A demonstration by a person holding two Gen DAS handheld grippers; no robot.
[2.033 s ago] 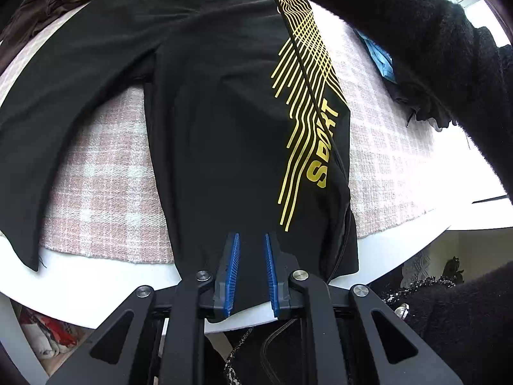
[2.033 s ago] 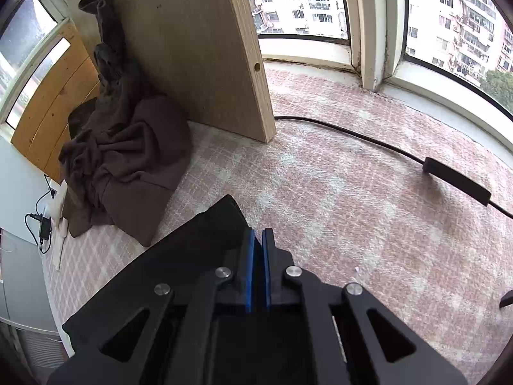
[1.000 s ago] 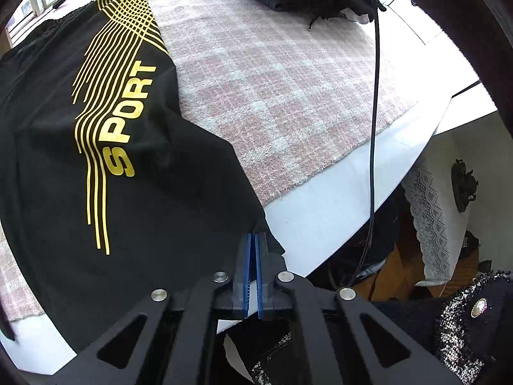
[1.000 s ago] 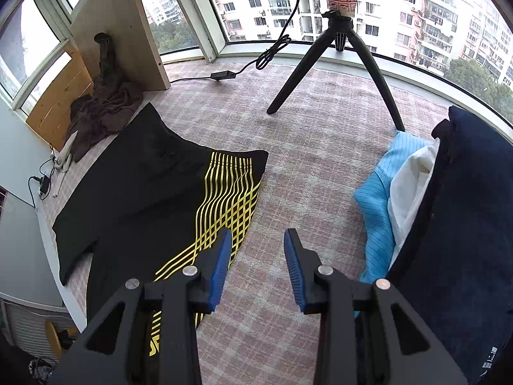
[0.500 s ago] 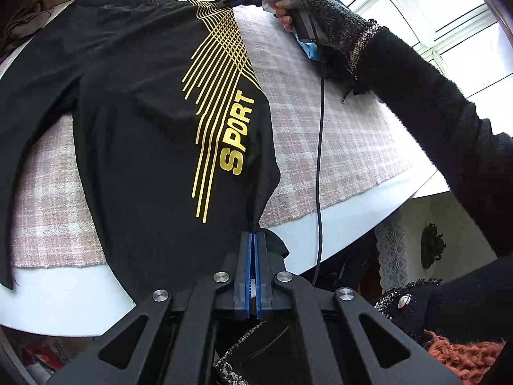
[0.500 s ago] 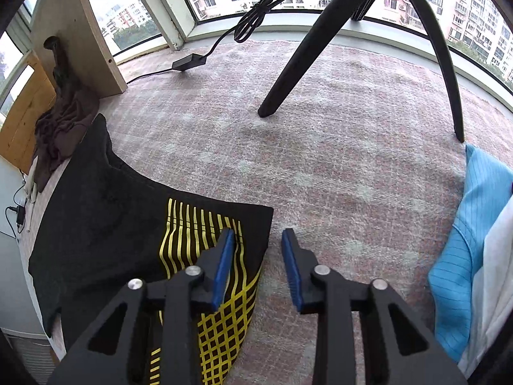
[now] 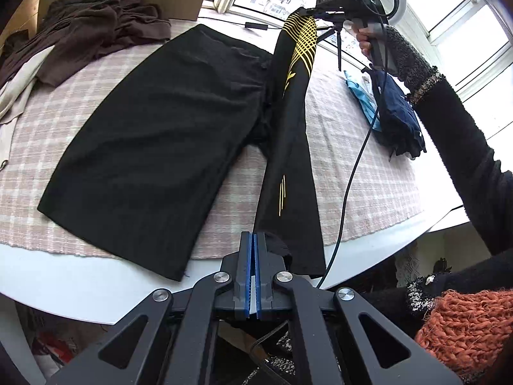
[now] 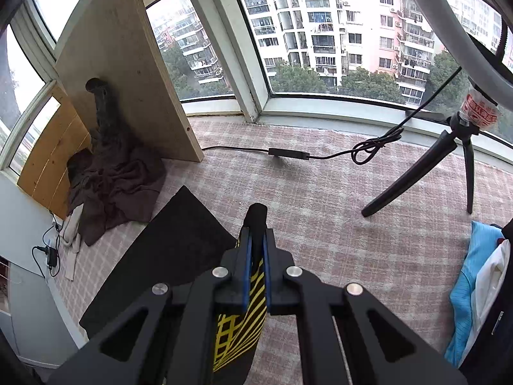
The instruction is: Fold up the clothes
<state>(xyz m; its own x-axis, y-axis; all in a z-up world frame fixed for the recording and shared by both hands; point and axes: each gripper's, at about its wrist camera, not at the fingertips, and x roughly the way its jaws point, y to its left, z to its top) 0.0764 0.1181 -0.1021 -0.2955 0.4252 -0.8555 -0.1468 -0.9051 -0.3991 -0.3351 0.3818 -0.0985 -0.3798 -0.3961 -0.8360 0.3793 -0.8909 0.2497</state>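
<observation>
Black shorts (image 7: 154, 147) with yellow stripes lie on a pink checked cloth (image 7: 368, 166). One leg lies flat at the left. The striped leg (image 7: 291, 134) is lifted and stretched between my grippers. My left gripper (image 7: 252, 243) is shut on its hem at the near table edge. My right gripper (image 8: 255, 240) is shut on the striped waistband corner (image 8: 243, 330), held up above the far side of the cloth; it also shows in the left wrist view (image 7: 315, 11).
A brown garment pile (image 8: 109, 179) lies against a wooden board (image 8: 128, 73) at the far left. A tripod (image 8: 423, 173) and a cable (image 8: 288, 154) stand near the window. Blue, white and navy clothes (image 7: 391, 112) are piled at the right.
My right gripper has closed on the striped waistband corner and lifted it off the cloth. The striped leg now hangs taut between both grippers instead of lying flat.
</observation>
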